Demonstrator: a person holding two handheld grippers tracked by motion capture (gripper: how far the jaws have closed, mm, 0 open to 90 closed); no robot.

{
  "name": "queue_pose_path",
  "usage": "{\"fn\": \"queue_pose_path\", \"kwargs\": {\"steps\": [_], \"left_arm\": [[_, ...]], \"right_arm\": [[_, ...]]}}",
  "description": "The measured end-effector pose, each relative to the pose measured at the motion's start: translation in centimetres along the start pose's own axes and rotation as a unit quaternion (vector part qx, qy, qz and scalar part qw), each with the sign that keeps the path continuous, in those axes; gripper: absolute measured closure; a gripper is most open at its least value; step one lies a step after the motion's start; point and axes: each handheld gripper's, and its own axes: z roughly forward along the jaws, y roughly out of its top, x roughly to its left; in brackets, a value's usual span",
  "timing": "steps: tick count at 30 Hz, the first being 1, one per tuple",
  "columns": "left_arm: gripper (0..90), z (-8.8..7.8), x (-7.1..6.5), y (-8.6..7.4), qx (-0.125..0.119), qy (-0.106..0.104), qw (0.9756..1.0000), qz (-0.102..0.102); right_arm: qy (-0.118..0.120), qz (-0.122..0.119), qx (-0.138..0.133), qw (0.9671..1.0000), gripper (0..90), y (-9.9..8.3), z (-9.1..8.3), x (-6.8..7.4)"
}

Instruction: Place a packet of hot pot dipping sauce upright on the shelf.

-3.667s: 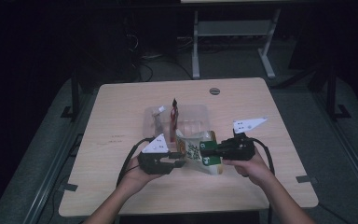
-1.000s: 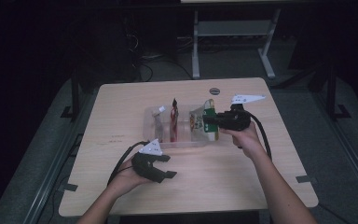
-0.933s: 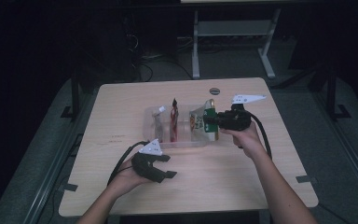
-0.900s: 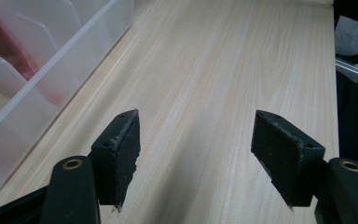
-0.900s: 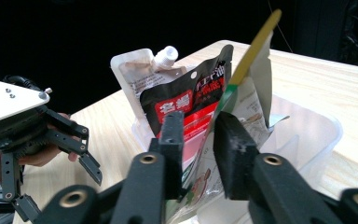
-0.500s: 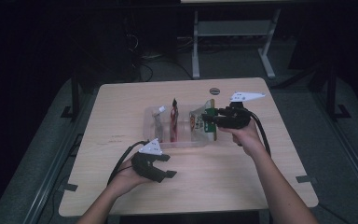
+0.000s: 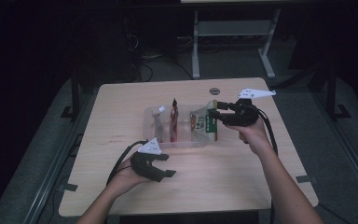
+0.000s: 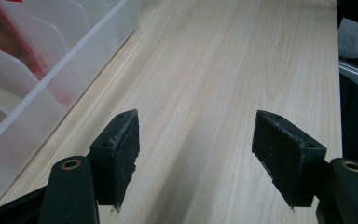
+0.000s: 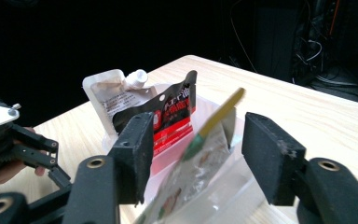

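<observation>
Dark room all around, and a pale wooden bench [image 7: 242, 177] in the middle of the frame. On the right, the right hand-held gripper [image 7: 218, 114] has just been opening its jaws. The green snack pouch [image 9: 200, 154] stands between them, but the pads do not press on it. That pouch sits in the right end of the clear divider box [image 7: 186, 141], beside a red pouch [image 7: 174, 122] and a white spout pouch [image 7: 158, 119]. Lower left, the left hand-held gripper [image 7: 165, 165] rests open and empty, just below the box.
</observation>
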Motion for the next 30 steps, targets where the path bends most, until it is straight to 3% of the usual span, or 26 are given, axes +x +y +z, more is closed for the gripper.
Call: {"fn": "queue_pose_path", "kwargs": {"steps": [6, 10, 14, 16, 18, 21, 24, 27, 30], "left_arm": [[31.8, 0.1, 0.0, 0.0, -0.001, 0.002, 1.0, 0.001], [32.3, 0.0, 0.0, 0.1, 0.002, 0.003, 1.0, 0.002], [32.5, 0.0, -0.1, 0.0, 0.0, 0.003, 1.0, -0.004], [32.5, -0.1, -0.1, -0.1, 0.003, 0.006, 1.0, 0.0], [32.5, -0.2, 0.0, -0.1, 0.004, 0.006, 1.0, 0.001], [32.5, -0.2, -0.1, 0.0, 0.003, 0.007, 1.0, 0.0], [32.4, -0.3, -0.2, -0.1, 0.0, 0.006, 1.0, -0.002], [32.4, -0.3, -0.1, -0.2, 0.001, 0.007, 1.0, -0.002], [32.4, -0.3, 0.0, -0.2, 0.001, 0.008, 1.0, 0.0]], "right_arm": [[0.015, -0.01, 0.01, 0.9998, 40.4, -1.1, -2.2, 0.5], [0.032, -0.017, 0.018, 0.9992, 47.0, -2.6, -3.7, 0.9], [0.042, -0.023, 0.041, 0.998, 63.4, -4.4, -5.2, 1.3], [0.054, -0.025, 0.057, 0.9966, 76.6, -5.4, -5.5, 1.5], [0.074, -0.027, 0.081, 0.9936, 89.7, -6.5, -5.3, 1.6], [0.114, -0.025, 0.108, 0.9873, 90.0, -7.6, -3.9, 2.1], [0.133, -0.037, 0.125, 0.9825, 90.0, -7.7, -2.2, 2.9], [0.139, -0.039, 0.123, 0.9818, 90.0, -7.2, -1.0, 3.0], [0.141, -0.037, 0.105, 0.9837, 90.0, -6.3, -0.3, 2.7]]}}
